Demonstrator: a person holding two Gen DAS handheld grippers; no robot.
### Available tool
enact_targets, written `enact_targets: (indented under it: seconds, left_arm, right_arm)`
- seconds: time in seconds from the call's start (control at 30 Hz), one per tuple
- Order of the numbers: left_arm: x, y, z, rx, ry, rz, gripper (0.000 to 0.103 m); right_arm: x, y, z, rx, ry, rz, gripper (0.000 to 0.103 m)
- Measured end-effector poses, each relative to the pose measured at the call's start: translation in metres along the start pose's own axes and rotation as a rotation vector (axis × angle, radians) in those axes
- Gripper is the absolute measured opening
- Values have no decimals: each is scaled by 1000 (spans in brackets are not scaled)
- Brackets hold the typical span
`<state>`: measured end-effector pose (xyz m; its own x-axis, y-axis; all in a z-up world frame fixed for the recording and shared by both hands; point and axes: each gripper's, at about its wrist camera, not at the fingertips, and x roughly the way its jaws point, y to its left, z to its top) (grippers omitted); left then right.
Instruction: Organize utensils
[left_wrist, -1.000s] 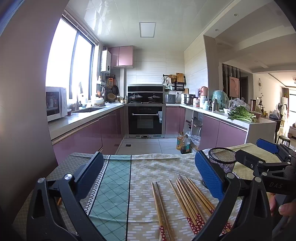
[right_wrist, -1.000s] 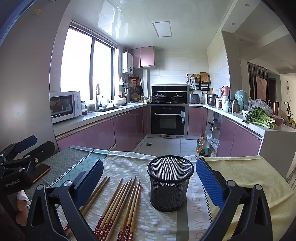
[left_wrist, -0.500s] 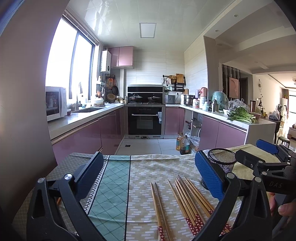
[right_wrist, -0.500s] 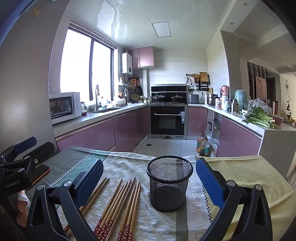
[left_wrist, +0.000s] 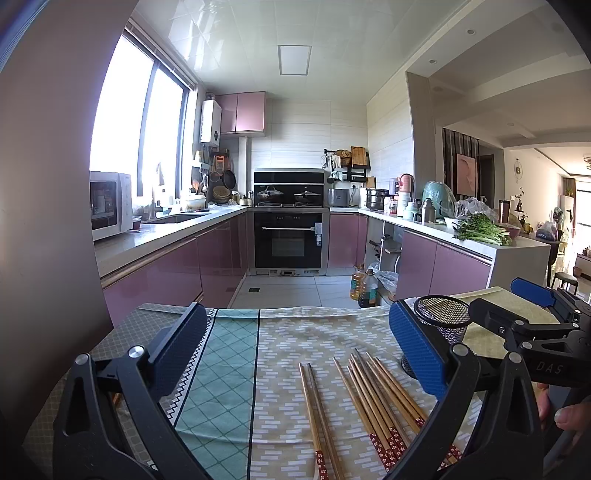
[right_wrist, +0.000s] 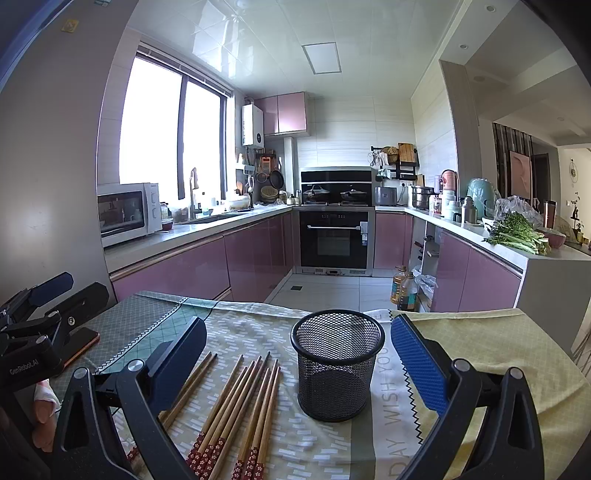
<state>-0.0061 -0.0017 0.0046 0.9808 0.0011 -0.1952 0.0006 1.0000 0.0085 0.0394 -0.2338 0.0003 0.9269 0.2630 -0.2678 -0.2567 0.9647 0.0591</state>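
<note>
In the right wrist view, the left gripper (right_wrist: 40, 310) is at the left edge, with its fingers apart and holding nothing. Right of it, in the lower middle, the chopsticks (right_wrist: 240, 402) lie flat on the tablecloth (right_wrist: 480, 350). The mesh cup (right_wrist: 337, 363) stands upright just beside them. The right gripper (right_wrist: 299, 354) has its jaws wide apart around nothing.

We see a table (right_wrist: 517, 354) covered by patterned cloths (right_wrist: 258, 332). At its centre stands an empty black mesh cup (right_wrist: 336, 365); wooden chopsticks (right_wrist: 243, 402) lie loose at its nine o'clock, and a phone (right_wrist: 83, 345) lies further toward nine.
</note>
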Motion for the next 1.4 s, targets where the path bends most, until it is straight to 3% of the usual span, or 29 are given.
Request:
enact_targets:
  seconds: [1.4]
  left_arm:
    - [1, -5, -2, -3, 18, -7, 97]
  right_arm:
    - [3, -2, 3, 2, 11, 15, 97]
